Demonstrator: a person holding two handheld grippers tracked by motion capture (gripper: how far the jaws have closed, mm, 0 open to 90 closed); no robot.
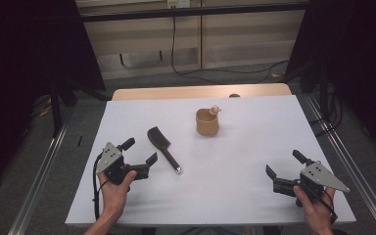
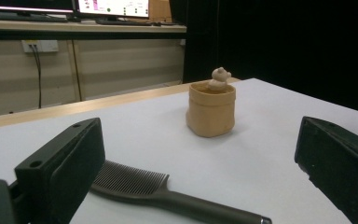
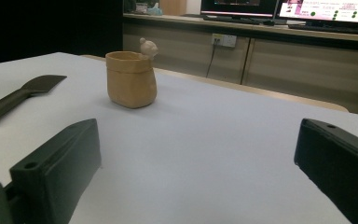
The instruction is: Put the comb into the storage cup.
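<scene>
Your left gripper [image 1: 139, 152] sits with jaws spread wide just beside the dark comb [image 1: 163, 148], which lies flat near the tan cup [image 1: 207, 122], while your right gripper [image 1: 284, 164], equally spread, rests well apart from that cup.

combs: 1 [image 1: 163, 147] | cups: 1 [image 1: 207, 122] | tongs: 2 [image 1: 138, 152] [image 1: 283, 164]

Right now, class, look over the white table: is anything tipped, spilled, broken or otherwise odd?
Nothing stands out. The tan pouch-shaped cup with a small figure on its rim stands upright on the white table. The dark comb with a metal-tipped handle lies flat, intact, apart from the cup. The left gripper and right gripper are open and hold nothing.
</scene>
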